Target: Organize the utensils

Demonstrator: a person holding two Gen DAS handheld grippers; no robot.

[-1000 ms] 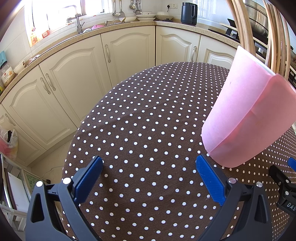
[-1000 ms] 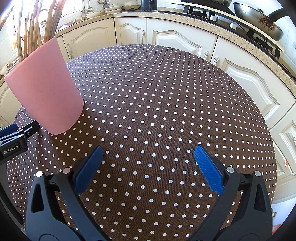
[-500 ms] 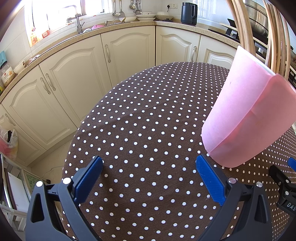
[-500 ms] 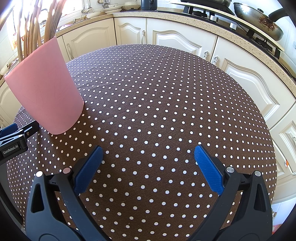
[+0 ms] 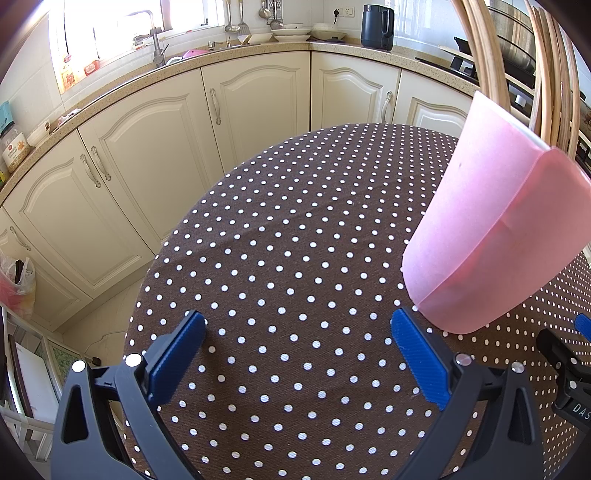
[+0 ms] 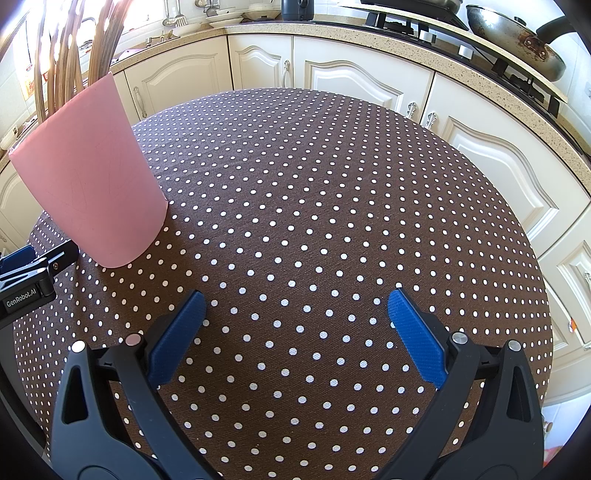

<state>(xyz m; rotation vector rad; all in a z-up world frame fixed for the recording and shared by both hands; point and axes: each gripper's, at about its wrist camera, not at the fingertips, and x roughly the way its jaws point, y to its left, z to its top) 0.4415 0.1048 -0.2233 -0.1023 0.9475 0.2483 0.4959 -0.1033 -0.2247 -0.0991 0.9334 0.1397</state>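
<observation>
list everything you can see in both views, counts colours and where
pink holder: one, pink, upright on the table between the two grippers
chopsticks: a bundle, count unclear, tan, standing in the pink holder
tablecloth: one, brown with white dots, over the round table
cabinets: several doors, cream, below the counter behind the table
kettle: one, dark, on the counter corner
wok: one, dark metal, on the stove, right wrist view
tap: one, metal, at the window sink
left gripper: one, black with blue pads, open, empty
right gripper: one, black with blue pads, open, empty
</observation>
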